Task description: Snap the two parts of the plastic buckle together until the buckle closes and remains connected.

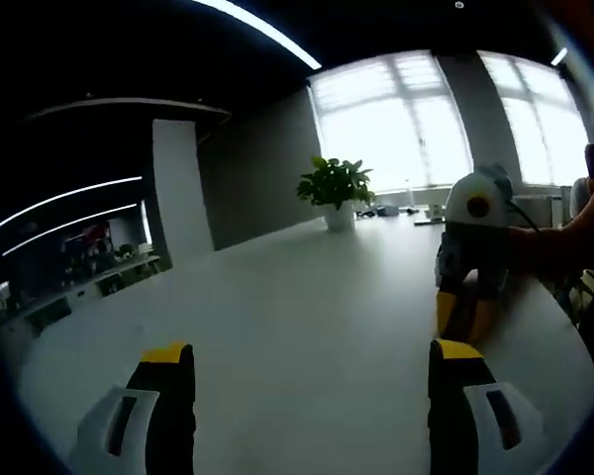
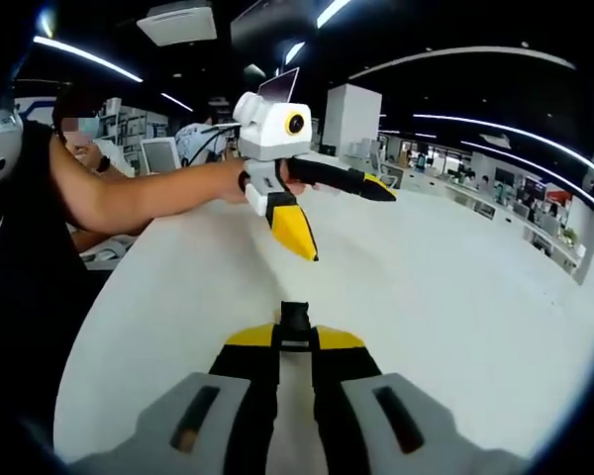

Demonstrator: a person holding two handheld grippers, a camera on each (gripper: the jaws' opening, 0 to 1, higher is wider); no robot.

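Right claw [image 2: 295, 341] has its two yellow-tipped jaws pressed close together on a small black buckle piece [image 2: 295, 319], which sticks up from between the tips just above the white worktop [image 2: 455, 297]. Whether this is one part of the buckle or both parts already joined cannot be told from the right gripper view; only a short black stub shows.

Left claw [image 1: 312, 361] stands wide, its jaws well apart with bare worktop [image 1: 297, 307] between them and nothing held. Seen from the right gripper view, this same left claw [image 2: 342, 213] is carried by a hand [image 2: 233, 180] on an outstretched arm, raised over the worktop, one yellow jaw pointing down and the other black one pointing off to the right.

From the left gripper view the right claw [image 1: 463, 317] enters from the right, low over the worktop.

Farther along the worktop a potted plant [image 1: 335, 190] stands in front of bright windows [image 1: 406, 124].
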